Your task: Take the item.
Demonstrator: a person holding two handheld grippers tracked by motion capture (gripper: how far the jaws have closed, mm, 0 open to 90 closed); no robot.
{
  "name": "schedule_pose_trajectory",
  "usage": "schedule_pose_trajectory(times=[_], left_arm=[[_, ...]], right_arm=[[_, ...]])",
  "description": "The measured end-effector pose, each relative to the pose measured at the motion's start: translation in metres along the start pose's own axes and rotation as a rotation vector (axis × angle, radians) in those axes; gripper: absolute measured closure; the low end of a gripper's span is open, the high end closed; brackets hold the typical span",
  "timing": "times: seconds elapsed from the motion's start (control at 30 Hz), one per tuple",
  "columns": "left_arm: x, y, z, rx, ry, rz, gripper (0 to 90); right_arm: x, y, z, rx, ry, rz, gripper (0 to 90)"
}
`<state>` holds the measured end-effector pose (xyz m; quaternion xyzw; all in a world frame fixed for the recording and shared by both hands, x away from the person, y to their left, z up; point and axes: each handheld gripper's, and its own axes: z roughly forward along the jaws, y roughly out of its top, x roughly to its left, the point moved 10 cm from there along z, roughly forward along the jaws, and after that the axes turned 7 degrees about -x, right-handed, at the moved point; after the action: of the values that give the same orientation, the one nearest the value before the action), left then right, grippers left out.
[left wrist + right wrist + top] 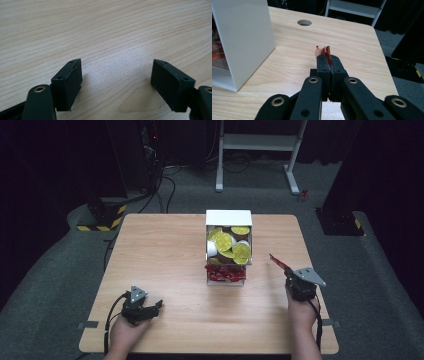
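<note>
Table first: your light wooden top takes up most of the high view, with dark carpet around it and a white frame standing beyond the far edge. Its grain runs under your left jaws in the left gripper view, and a round hole is cut near the far edge in the right gripper view.

Next in size, the white box stands upright at the middle of the table, open toward you. Its upper compartment holds small cups with yellow lids, piled loosely, and its lower compartment holds red sachets. In the right gripper view the box's plain white side wall rises at the left.

Your left gripper rests low over the near left part of the table, well apart from the box. Its jaws stand wide apart with bare wood between them (nothing held).

Your right gripper is raised near the right edge, to the right of the box. Its jaws are pressed together on a single red sachet, whose thin end sticks out beyond the tips; from above, that sachet points up and toward the box.
</note>
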<state>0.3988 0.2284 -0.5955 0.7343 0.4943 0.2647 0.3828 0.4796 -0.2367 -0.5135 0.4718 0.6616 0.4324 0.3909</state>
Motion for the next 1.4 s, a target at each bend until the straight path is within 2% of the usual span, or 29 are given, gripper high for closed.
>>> schedule_pose_trajectory(times=[0.53, 0.8, 0.97, 1.23, 1.4], left_arm=[[-0.001, 0.000, 0.000, -0.004, 0.001, 0.000, 25.8], [-0.001, 0.000, 0.000, -0.002, -0.003, 0.003, 25.9], [-0.001, 0.000, 0.000, -0.002, -0.002, 0.005, 25.9], [-0.001, 0.000, 0.000, -0.002, -0.004, 0.005, 25.9], [-0.001, 0.000, 0.000, -0.002, -0.005, 0.005, 25.9]], right_arm=[[-0.002, -0.018, 0.016, 0.061, -0.030, -0.001, 87.9], [0.000, -0.033, 0.021, 0.135, -0.007, 0.033, 86.9], [0.003, -0.042, 0.023, 0.187, 0.008, 0.029, 86.3], [0.001, -0.050, 0.026, 0.229, 0.012, 0.017, 85.5], [0.002, -0.054, 0.026, 0.242, 0.015, 0.035, 84.1]])
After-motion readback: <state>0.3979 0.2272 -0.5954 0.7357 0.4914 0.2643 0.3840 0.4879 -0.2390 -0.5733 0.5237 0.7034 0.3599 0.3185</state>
